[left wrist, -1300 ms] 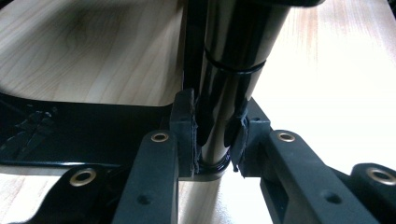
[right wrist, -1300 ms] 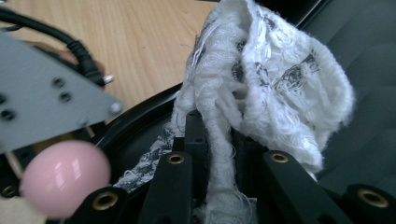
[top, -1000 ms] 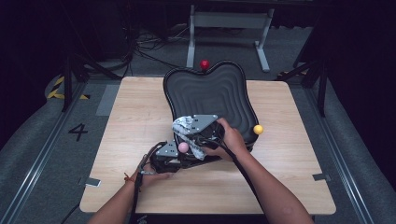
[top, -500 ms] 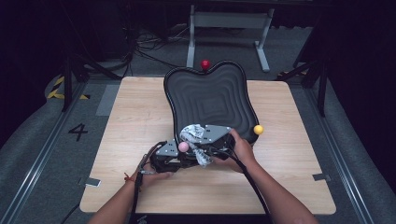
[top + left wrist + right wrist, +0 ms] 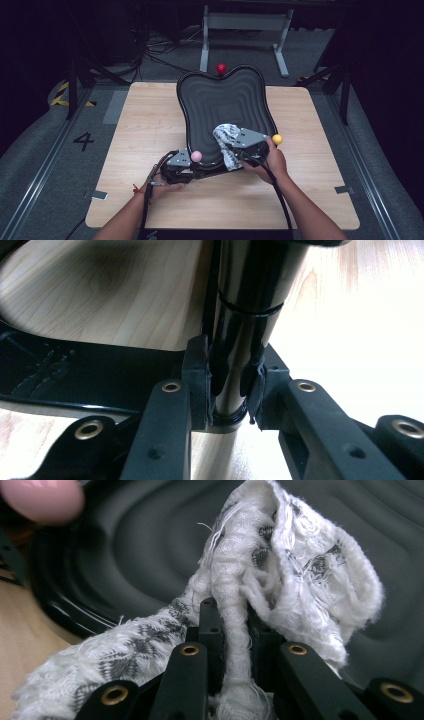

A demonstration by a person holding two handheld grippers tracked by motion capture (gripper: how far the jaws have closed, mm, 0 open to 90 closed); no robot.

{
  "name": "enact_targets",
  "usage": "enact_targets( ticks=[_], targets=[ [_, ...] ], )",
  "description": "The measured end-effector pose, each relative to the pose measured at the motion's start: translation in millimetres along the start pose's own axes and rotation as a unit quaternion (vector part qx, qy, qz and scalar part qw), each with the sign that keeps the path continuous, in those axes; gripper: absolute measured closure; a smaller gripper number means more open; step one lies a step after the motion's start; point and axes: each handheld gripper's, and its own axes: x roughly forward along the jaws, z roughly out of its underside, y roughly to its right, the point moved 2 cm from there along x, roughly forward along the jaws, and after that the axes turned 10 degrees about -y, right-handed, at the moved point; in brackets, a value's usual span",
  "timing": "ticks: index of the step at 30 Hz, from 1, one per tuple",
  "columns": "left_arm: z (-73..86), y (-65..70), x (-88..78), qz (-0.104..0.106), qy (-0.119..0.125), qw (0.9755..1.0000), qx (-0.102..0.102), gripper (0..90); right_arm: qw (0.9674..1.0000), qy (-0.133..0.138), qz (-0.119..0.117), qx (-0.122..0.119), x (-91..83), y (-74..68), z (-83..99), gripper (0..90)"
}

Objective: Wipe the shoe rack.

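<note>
Both grippers are clamping: the left gripper point(image 5: 192, 167) is pinching the black tray point(image 5: 220, 100) by its near rim while the right gripper point(image 5: 237, 150), gripping the white cloth point(image 5: 226, 136), is sliding rightward from a second ago, wiping the tray's near part.

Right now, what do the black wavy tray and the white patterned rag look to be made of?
Black wavy tray: probably glossy moulded plastic; its ridged rim catches reflections. White patterned rag: soft woven cotton-like cloth, matte, with frayed threads and grey motifs.
</note>
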Motion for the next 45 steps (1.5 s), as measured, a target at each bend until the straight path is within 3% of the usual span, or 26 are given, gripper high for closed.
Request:
enact_targets(
  ticks=[9,16,21,25,30,40,45],
  targets=[
    [0.6,-4.1,-1.0,-0.006,0.000,1.0000,-0.007,73.7,0.9980,-0.018,0.039,0.046,-14.5,29.4,36.6,80.7],
    [1.0,-6.7,-1.6,-0.012,0.001,0.9998,-0.017,73.6,0.9962,-0.036,0.055,0.058,-25.0,38.1,57.4,80.7],
    [1.3,-8.5,-1.7,-0.016,0.003,0.9996,-0.021,73.6,0.9952,-0.033,0.057,0.072,-29.7,41.2,67.2,80.9],
    [1.4,-11.1,-2.3,-0.021,0.002,0.9995,-0.025,73.6,0.9949,-0.031,0.070,0.066,-28.8,38.7,67.0,80.9],
    [-0.4,-16.4,-1.3,-0.034,0.001,0.9989,-0.032,73.7,0.9946,-0.022,0.065,0.078,-26.3,42.5,68.1,81.1],
    [-3.1,-25.3,0.6,-0.040,0.002,0.9985,-0.038,73.6,0.9938,-0.007,0.066,0.090,-20.2,51.0,66.5,81.3],
    [-2.1,-28.1,-0.6,-0.050,0.003,0.9979,-0.042,70.3,0.9936,0.028,0.054,0.095,-30.7,51.1,65.3,81.5]
  ],
)
